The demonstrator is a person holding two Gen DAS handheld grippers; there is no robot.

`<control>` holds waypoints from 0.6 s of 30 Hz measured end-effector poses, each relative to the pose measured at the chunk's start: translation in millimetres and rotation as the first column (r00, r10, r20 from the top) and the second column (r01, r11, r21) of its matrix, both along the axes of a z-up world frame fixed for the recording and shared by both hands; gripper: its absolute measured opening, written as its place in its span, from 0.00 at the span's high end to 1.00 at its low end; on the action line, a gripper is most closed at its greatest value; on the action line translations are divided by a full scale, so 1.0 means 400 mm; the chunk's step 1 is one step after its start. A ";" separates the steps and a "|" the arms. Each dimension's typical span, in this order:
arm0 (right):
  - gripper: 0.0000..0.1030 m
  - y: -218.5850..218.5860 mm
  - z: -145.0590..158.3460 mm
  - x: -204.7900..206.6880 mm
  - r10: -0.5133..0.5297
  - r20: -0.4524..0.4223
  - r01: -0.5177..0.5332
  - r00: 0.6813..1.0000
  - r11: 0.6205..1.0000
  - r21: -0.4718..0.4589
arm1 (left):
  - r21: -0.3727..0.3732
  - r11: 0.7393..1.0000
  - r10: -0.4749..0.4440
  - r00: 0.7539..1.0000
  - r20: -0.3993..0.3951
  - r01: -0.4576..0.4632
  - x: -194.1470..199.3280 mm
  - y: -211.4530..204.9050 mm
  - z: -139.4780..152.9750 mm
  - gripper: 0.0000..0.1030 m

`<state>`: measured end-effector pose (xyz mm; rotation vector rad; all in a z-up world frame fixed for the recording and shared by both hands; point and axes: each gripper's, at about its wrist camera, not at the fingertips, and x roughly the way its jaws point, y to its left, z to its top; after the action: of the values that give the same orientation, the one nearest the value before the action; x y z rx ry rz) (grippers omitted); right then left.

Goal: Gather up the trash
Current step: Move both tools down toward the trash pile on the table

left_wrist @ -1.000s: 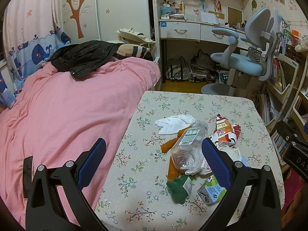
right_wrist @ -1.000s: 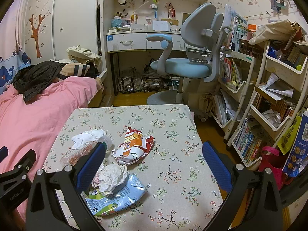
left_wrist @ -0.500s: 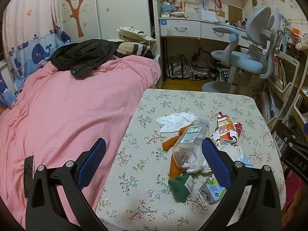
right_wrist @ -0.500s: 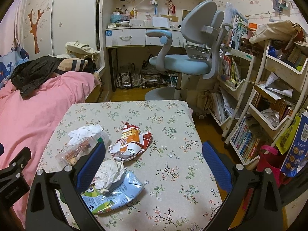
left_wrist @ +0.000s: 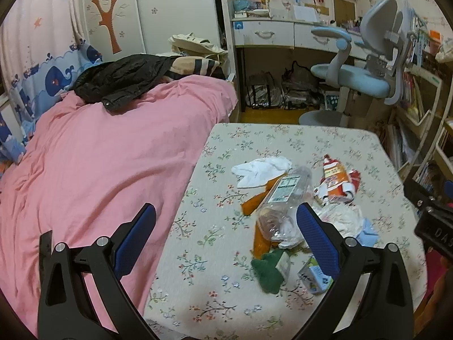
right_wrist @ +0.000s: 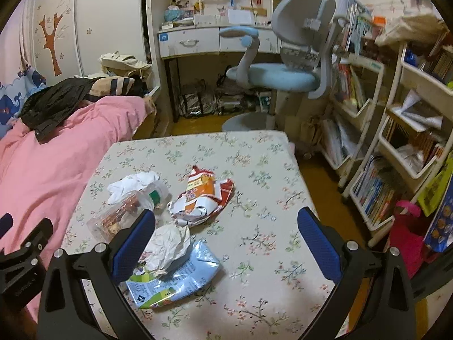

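**Both grippers spread wide above the litter**

The left gripper (left_wrist: 226,233) hangs over the near edge of the floral table (left_wrist: 283,138) with its 2 blue pads far apart, pinching nothing. The clear plastic bottle (left_wrist: 283,201) lies at about 1 o'clock from it, just inside the right-hand pad, not visibly touched.

The right gripper (right_wrist: 226,238) is equally splayed and empty. Its left-hand pad overlaps the crumpled white paper (right_wrist: 170,243) in view; I cannot tell if they touch. The blue wrapper (right_wrist: 181,280) lies under that paper at 7 o'clock, the red-and-orange snack bag (right_wrist: 202,195) at 11 o'clock, a white tissue (right_wrist: 133,184) further at 10 o'clock.

A green scrap (left_wrist: 267,272) and orange peel-like pieces (left_wrist: 252,202) lie by the bottle. The pink bed (left_wrist: 99,170) touches the table's 9 o'clock side.
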<state>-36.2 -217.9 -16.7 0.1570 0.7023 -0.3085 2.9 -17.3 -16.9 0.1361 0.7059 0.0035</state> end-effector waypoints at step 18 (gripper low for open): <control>0.07 -0.014 -0.156 0.054 0.150 -0.286 -0.115 0.946 0.984 0.136 | 0.011 1.000 -0.025 0.968 -0.251 0.029 0.061 -0.016 -0.140 0.07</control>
<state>-14.7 -223.5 -79.3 0.1769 1.0246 -0.1613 27.4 -23.7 -72.9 0.1625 0.9572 -0.0354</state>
